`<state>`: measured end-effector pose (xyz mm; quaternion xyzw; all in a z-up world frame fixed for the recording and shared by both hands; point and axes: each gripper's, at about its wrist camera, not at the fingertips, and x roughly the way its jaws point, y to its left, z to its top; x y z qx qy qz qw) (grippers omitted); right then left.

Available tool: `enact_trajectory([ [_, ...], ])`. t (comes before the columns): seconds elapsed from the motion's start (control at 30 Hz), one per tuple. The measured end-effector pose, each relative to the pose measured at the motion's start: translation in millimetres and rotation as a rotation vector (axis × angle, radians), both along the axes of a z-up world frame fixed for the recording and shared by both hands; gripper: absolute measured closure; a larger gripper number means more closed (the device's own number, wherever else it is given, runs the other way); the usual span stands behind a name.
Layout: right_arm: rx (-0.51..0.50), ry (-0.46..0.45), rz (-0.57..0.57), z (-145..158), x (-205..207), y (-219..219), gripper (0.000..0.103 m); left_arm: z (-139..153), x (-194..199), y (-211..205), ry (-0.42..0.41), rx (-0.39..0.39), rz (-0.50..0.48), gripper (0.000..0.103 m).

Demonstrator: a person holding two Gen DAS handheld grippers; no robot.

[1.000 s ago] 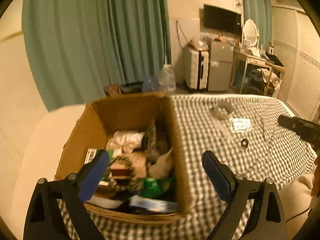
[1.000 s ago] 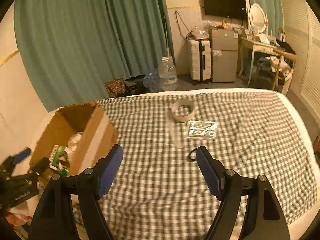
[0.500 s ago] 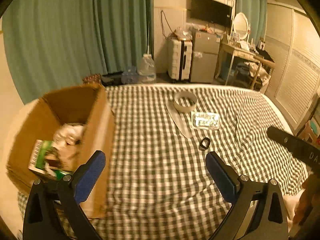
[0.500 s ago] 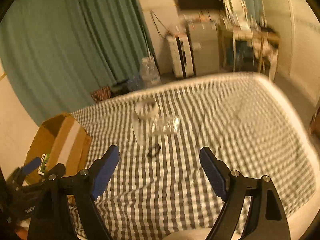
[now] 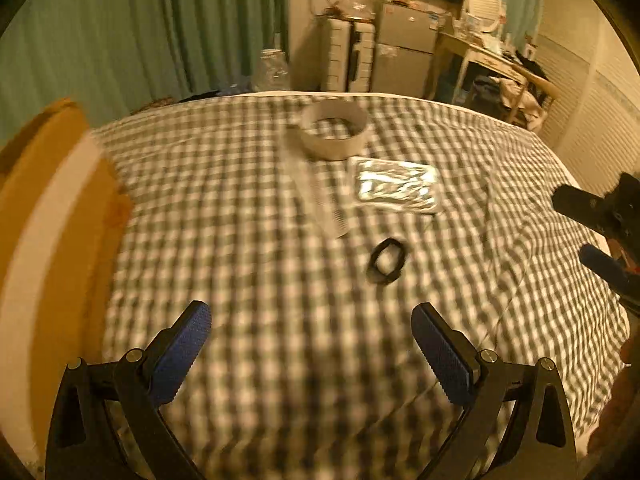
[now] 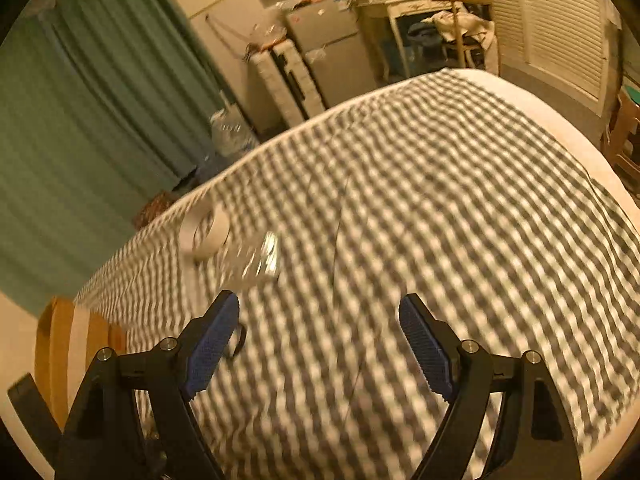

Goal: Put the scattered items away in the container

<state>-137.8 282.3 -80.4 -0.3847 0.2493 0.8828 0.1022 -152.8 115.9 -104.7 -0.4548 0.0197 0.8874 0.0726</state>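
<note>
Both grippers, left gripper (image 5: 310,332) and right gripper (image 6: 318,320), gape wide, holding nothing. Just beyond the black ring (image 5: 386,266) (on the checked cloth (image 5: 248,240)) lie the foil packet (image 5: 396,190) and tape roll (image 5: 334,132); the cardboard box (image 5: 48,216) sits far left.

From my left camera, the box (image 5: 52,216) sits left on the bed (image 5: 248,240); tape roll (image 5: 334,130) farthest, packet (image 5: 396,190) before it, hair tie (image 5: 386,266) nearest.

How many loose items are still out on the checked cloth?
4: a tape roll farthest away, a clear comb-like strip trailing from it, a foil packet beside them, and a black ring nearest. More may lie out of view.
</note>
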Motion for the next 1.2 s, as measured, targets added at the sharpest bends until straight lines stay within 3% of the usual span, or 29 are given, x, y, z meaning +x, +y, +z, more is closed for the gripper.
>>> enact_trajectory([
  [0.1, 0.032, -0.004, -0.003, -6, -14, 5, 0.021, -11, -18, 20, -0.029, 0.016, -0.029, 0.000],
  [0.3, -0.045, -0.043, -0.005, -27, -27, 21, 0.021, -46, -53, 54, -0.072, -0.003, -0.049, 0.002],
  [0.43, -0.027, -0.068, 0.022, -35, -33, 15, 0.021, -57, -56, 61, -0.068, -0.031, -0.002, 0.005],
  [0.53, -0.018, -0.087, 0.042, -41, -38, 10, 0.021, -54, -50, 63, -0.032, -0.061, -0.041, 0.033],
  [0.6, -0.010, -0.085, 0.043, -39, -39, 9, 0.021, -49, -47, 57, -0.037, -0.060, -0.025, 0.060],
  [0.63, -0.005, -0.079, 0.041, -40, -39, 11, 0.021, -45, -45, 52, -0.036, -0.040, -0.007, 0.084],
  [0.67, -0.001, -0.072, 0.039, -38, -37, 10, 0.021, -42, -43, 47, -0.036, -0.025, 0.004, 0.094],
  [0.77, 0.003, -0.069, 0.043, -36, -34, 7, 0.021, -34, -38, 32, -0.036, -0.017, 0.011, 0.094],
  [0.93, 0.015, -0.048, 0.075, -27, -31, -4, 0.021, -18, -29, -23, -0.049, 0.030, 0.113, 0.094],
  [1.03, 0.038, -0.028, 0.131, -19, -34, -17, 0.021, -9, -26, -55, -0.014, 0.012, 0.186, 0.094],
  [1.2, 0.031, -0.050, 0.195, -27, -50, -41, 0.021, -11, -29, -80, -0.017, 0.019, 0.271, 0.094],
])
